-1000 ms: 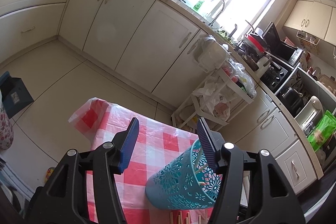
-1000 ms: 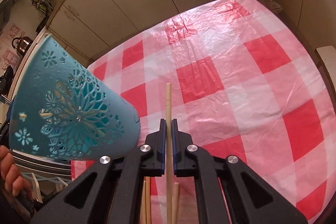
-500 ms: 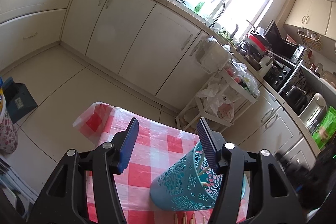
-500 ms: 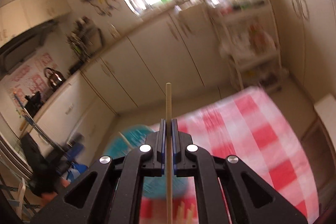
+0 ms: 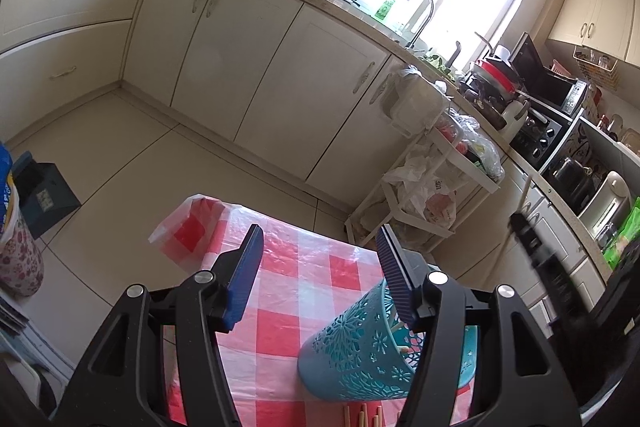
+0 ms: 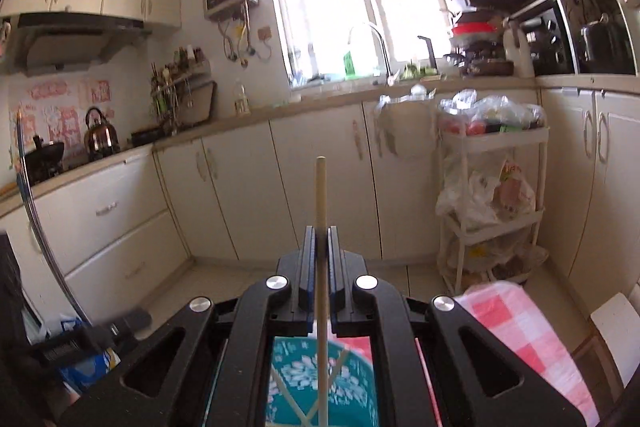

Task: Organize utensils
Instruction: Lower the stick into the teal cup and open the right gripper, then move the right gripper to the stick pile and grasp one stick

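A teal perforated utensil holder (image 5: 360,351) stands on the red-and-white checked table (image 5: 316,267) and holds a few chopsticks. My left gripper (image 5: 320,267) is open and empty above the table, its right finger over the holder's rim. Several wooden chopsticks (image 5: 362,417) lie on the cloth in front of the holder. My right gripper (image 6: 319,251) is shut on a wooden chopstick (image 6: 321,195), held upright above the holder (image 6: 320,383). The chopstick's lower end reaches down into the holder's mouth. The right gripper also shows blurred in the left wrist view (image 5: 536,259).
Cream kitchen cabinets (image 6: 248,195) and a counter with a sink run behind the table. A white trolley (image 6: 492,203) full of plastic bags stands beyond the table's far edge. A dark box (image 5: 44,195) sits on the tiled floor at left.
My right gripper lifted the chopstick off the table, swung it upright and brought it over the teal holder. The left gripper rose a little and stayed open.
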The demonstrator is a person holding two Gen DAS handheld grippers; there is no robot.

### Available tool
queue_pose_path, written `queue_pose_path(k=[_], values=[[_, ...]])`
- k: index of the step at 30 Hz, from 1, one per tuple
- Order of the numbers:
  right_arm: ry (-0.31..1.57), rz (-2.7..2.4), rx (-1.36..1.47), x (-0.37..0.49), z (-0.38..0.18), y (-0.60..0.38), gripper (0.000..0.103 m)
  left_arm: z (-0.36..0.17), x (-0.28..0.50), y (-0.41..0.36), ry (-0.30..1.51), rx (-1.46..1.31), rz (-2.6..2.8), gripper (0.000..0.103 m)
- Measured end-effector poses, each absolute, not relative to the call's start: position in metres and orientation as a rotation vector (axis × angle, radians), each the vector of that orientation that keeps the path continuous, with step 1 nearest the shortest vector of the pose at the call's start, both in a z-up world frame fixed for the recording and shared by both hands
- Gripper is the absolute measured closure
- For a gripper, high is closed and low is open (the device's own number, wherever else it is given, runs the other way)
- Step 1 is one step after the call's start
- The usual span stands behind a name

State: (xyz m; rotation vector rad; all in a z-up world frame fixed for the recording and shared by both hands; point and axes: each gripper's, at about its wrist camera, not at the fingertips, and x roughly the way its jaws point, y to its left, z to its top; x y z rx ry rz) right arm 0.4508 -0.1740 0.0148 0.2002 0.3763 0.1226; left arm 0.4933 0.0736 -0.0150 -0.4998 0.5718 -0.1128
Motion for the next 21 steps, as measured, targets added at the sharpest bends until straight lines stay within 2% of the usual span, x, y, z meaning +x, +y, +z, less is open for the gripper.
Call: queue_pose_path(k=[3, 11, 14, 21], values=[[0.431, 0.137, 0.203, 0.443, -0.004, -0.175, 0.08, -0.015, 0.493, 0.074, 0.575, -0.496, -0.112, 0.047], [0.435, 0.141, 0.247, 0.4, -0.002, -0.202, 0.079, -0.019, 0.494, 0.072, 0.592, -0.476, -0.1, 0.047], [0.49, 0.111, 0.274, 0.381, -0.008, -0.218, 0.076, -0.018, 0.495, 0.069, 0.594, -0.465, -0.099, 0.047], [0.873, 0.057, 0.246, 0.328, -0.104, -0.237, 0.076, -0.014, 0.482, 0.063, 0.573, -0.383, -0.065, 0.046]])
